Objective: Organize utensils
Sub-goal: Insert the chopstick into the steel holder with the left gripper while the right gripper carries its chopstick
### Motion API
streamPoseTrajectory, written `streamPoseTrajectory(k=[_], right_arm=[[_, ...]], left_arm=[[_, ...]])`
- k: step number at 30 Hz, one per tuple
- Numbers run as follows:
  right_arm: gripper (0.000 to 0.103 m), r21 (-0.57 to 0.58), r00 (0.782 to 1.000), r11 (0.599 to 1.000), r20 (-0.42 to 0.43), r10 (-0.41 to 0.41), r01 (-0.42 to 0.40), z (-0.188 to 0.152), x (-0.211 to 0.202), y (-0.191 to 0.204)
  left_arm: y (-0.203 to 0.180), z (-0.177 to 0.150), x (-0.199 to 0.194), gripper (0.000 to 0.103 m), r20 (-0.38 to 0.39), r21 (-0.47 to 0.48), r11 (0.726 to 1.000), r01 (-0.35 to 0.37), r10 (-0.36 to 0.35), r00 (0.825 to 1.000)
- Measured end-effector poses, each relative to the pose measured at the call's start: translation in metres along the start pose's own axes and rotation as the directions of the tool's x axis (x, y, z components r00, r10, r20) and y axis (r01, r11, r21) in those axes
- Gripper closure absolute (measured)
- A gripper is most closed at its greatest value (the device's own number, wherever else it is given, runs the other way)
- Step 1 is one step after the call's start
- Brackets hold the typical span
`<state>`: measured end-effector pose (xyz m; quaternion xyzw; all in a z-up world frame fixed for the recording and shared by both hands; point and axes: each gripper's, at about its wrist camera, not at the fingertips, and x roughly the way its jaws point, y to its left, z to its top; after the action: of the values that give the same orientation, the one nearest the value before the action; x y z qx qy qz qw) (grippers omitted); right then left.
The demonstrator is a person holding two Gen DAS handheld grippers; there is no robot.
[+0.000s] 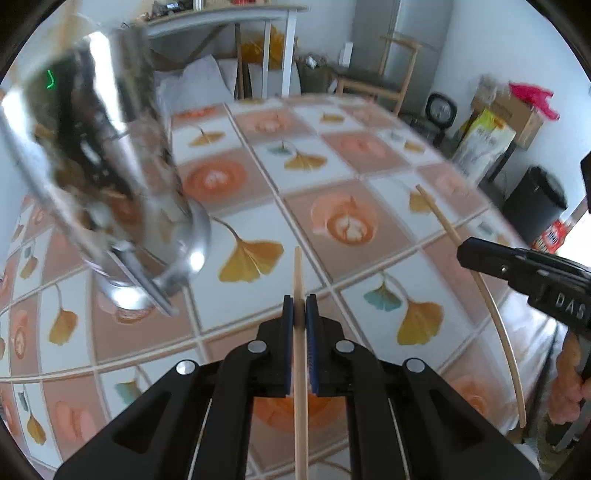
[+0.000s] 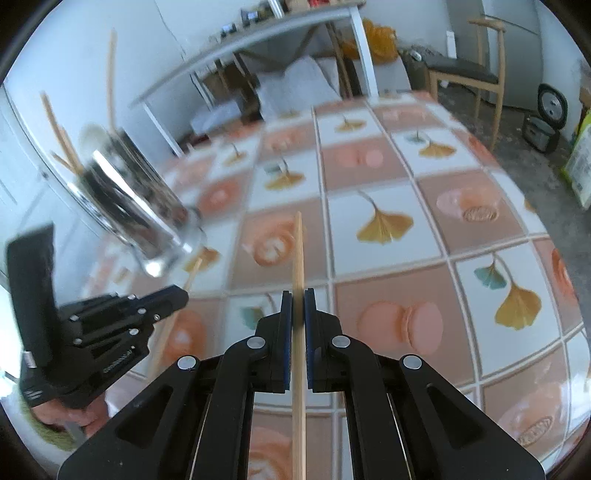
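Observation:
My left gripper [image 1: 299, 306] is shut on a wooden chopstick [image 1: 298, 273] that points forward over the table. My right gripper [image 2: 298, 301] is shut on a second wooden chopstick [image 2: 299, 251]; this one also shows in the left wrist view [image 1: 491, 295], held by the right gripper [image 1: 466, 253]. A shiny metal utensil holder [image 1: 110, 177] stands on the table at the left, close ahead of the left gripper. It also shows in the right wrist view [image 2: 133, 210], with several chopsticks [image 2: 61, 136] standing in it. The left gripper [image 2: 179, 293] appears at the left in the right wrist view.
The table wears a tiled cloth [image 1: 332, 184] with ginkgo leaves and cups. Behind it are a white shelf table [image 1: 258, 22], a wooden chair [image 1: 384, 81], boxes [image 1: 513, 114] and a black bin [image 1: 535, 203] on the right.

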<state>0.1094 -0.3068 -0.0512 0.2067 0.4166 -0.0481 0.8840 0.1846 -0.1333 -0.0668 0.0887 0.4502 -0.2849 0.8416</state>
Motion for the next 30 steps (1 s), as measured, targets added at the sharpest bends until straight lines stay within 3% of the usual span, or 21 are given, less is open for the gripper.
streamPoseTrajectory(k=[5, 7, 10, 15, 20, 26, 30], right_arm=[[0.099, 0.009, 0.987, 0.994, 0.123, 0.107, -0.109, 0.015, -0.049, 0.009], [0.099, 0.006, 0.977, 0.989, 0.158, 0.142, -0.145, 0.021, -0.064, 0.013], [0.099, -0.007, 0.965, 0.984, 0.197, 0.176, -0.178, 0.029, -0.082, 0.021], [0.099, -0.034, 0.955, 0.982, 0.228, 0.189, -0.186, 0.035, -0.095, 0.033], [0.099, -0.039, 0.959, 0.984, 0.22, 0.18, -0.176, 0.035, -0.091, 0.036], [0.099, -0.037, 0.962, 0.985, 0.212, 0.172, -0.168, 0.036, -0.091, 0.037], [0.099, -0.036, 0.963, 0.985, 0.206, 0.172, -0.169, 0.037, -0.089, 0.036]], left_arm=[[0.025, 0.008, -0.069, 0.097, 0.141, -0.058, 0.995, 0.076, -0.067, 0.988], [0.037, 0.013, -0.108, 0.097, 0.227, -0.073, 0.992, 0.101, -0.082, 0.97], [0.053, 0.022, -0.166, 0.097, 0.357, -0.082, 0.99, 0.116, -0.079, 0.931], [0.072, 0.042, -0.241, 0.097, 0.523, -0.092, 0.985, 0.143, -0.075, 0.849], [0.083, 0.064, -0.277, 0.097, 0.599, -0.068, 0.982, 0.178, -0.103, 0.794], [0.092, 0.085, -0.29, 0.097, 0.618, -0.061, 0.985, 0.16, -0.088, 0.781], [0.098, 0.095, -0.296, 0.097, 0.641, -0.064, 0.992, 0.105, -0.039, 0.766]])
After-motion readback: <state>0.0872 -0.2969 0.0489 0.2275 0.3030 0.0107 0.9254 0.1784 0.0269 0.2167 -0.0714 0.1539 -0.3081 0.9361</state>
